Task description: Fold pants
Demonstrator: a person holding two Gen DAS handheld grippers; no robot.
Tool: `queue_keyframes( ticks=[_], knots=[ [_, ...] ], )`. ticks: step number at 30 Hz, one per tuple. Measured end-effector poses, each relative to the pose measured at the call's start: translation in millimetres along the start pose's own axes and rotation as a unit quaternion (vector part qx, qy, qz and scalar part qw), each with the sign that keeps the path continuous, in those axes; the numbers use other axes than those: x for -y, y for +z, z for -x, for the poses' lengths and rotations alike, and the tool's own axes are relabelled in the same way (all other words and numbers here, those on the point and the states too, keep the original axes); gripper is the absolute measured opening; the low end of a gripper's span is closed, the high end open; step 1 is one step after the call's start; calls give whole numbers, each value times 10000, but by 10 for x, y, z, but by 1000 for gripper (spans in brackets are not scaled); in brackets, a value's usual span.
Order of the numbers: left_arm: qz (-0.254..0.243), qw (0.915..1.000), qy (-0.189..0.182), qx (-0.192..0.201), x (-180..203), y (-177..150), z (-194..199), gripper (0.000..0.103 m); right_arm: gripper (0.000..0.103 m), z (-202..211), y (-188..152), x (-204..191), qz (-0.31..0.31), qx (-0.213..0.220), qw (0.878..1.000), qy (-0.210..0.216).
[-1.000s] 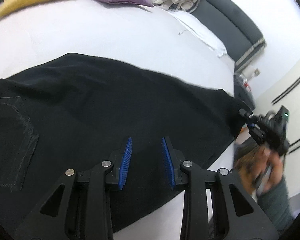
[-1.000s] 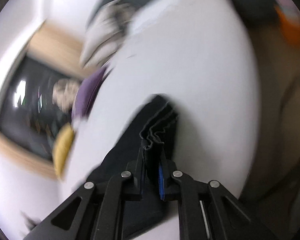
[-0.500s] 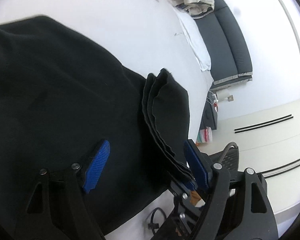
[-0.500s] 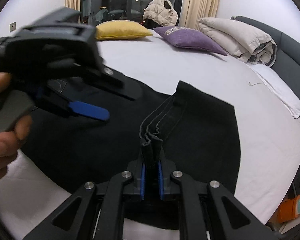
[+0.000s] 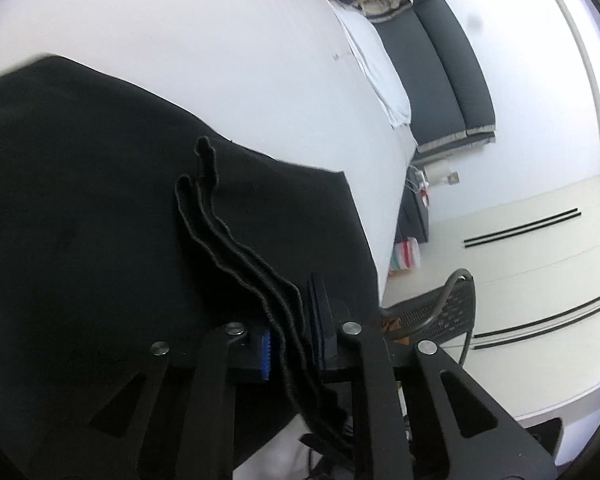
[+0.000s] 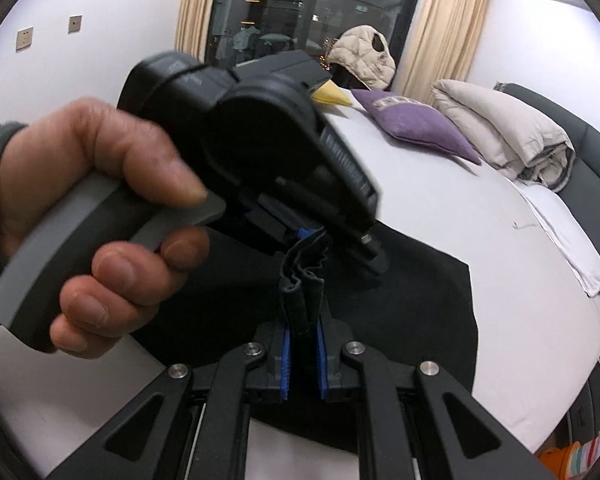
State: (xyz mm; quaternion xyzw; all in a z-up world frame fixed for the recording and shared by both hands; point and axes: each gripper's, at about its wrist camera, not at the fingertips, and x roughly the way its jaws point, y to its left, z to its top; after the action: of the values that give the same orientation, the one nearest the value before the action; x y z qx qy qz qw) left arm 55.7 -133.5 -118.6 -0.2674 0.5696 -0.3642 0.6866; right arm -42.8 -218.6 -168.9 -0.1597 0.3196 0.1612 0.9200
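Black pants (image 5: 80, 184) lie spread on a white bed (image 5: 204, 40). Their stacked hem edges (image 5: 236, 248) are lifted off the bed. My left gripper (image 5: 290, 344) is shut on the hem. My right gripper (image 6: 302, 354) is shut on the same hem bunch (image 6: 302, 280), just below the left gripper's tips. In the right wrist view the left gripper body (image 6: 268, 144) and the hand holding it (image 6: 100, 216) fill the left half, and the pants (image 6: 420, 304) spread behind on the bed.
A purple pillow (image 6: 416, 124), a yellow pillow (image 6: 332, 94) and a folded beige duvet (image 6: 508, 136) lie at the head of the bed. A dark grey headboard (image 5: 440, 60) runs along the right. A mesh chair (image 5: 444, 312) stands by the bed's near edge.
My left gripper has closed from wide open onto the lifted hem, close beside my right gripper. The right gripper keeps its hold on the hem.
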Motion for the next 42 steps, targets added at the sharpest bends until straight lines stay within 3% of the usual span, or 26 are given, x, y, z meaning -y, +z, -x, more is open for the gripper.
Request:
queue_keyframes(
  ticks=[8, 16, 20, 22, 24, 25, 29, 32, 35, 37, 38, 40, 42],
  knots=[
    [-161, 9976, 610, 302, -228, -93, 601, 10, 12, -52, 259, -511, 486, 147, 9978, 416],
    [-190, 9932, 1113, 268, -595, -290, 623, 10, 12, -340, 252, -630, 600, -150, 9958, 669],
    [-234, 9924, 1200, 148, -727, -352, 563, 11, 18, -699, 150, -632, 449, -881, 9901, 1000],
    [-338, 9908, 1308, 120, -678, -377, 609, 11, 24, -581, 123, -503, 65, -857, 9865, 1393],
    [-440, 9876, 1502, 122, -656, -424, 679, 14, 52, -415, 93, -249, -455, -844, 9761, 1948],
    [-489, 9856, 1610, 169, -619, -437, 729, 16, 55, -318, 78, -78, -723, -770, 9719, 2105],
    [-645, 9720, 2144, 718, -462, -433, 1026, 16, 56, -196, 132, 669, -1740, -506, 9614, 2070],
    [-924, 9716, 1935, 997, -185, -446, 1053, 16, 56, -412, 179, 1387, -2808, -329, 9377, 2018],
    [-1391, 9714, 1755, 786, 50, -558, 763, 16, 56, -804, 172, 1820, -3614, -270, 8998, 2430],
    [-1669, 9666, 1901, 403, 80, -680, 423, 16, 56, -1202, 126, 1994, -4016, -429, 8751, 2666],
    [-1709, 9639, 2032, 214, 27, -745, 227, 16, 56, -1475, 62, 2064, -4162, -689, 8686, 2601],
    [-1808, 9573, 2255, 114, -107, -841, 15, 16, 29, -1730, -34, 2167, -4256, -850, 8701, 2335],
    [-1762, 9598, 2174, 220, -126, -865, 21, 16, 20, -1709, -99, 2242, -4383, -703, 8644, 2363]
  ],
)
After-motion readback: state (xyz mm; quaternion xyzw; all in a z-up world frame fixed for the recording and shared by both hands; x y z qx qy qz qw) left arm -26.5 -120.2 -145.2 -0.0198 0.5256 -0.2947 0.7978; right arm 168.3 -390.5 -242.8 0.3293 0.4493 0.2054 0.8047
